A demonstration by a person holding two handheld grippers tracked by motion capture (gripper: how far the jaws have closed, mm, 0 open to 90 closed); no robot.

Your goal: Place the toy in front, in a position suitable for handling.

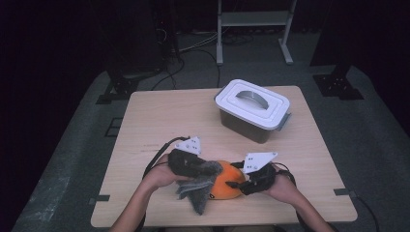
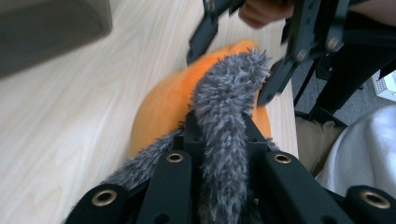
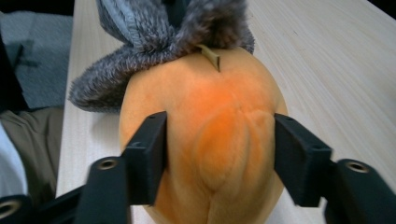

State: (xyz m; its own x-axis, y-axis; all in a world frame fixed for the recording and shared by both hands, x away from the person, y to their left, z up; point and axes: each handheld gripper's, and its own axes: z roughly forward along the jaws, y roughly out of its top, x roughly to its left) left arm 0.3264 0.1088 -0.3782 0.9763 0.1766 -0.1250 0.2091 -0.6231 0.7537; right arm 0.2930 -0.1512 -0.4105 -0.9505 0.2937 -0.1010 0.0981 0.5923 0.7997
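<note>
We are working at the near edge of the table (image 1: 159,111). Our left gripper (image 1: 205,169) is squeezing tight on a grey fluffy cloth (image 2: 229,107), which is lying over the top of an orange soft toy (image 3: 210,140). The toy is resting on the table between our two hands. Our right gripper (image 3: 219,154) is standing around the toy, one jaw on each side, partly open; the left jaw is touching it and the right jaw is just beside it. A closed grey box (image 1: 252,108) is standing farther back.
</note>
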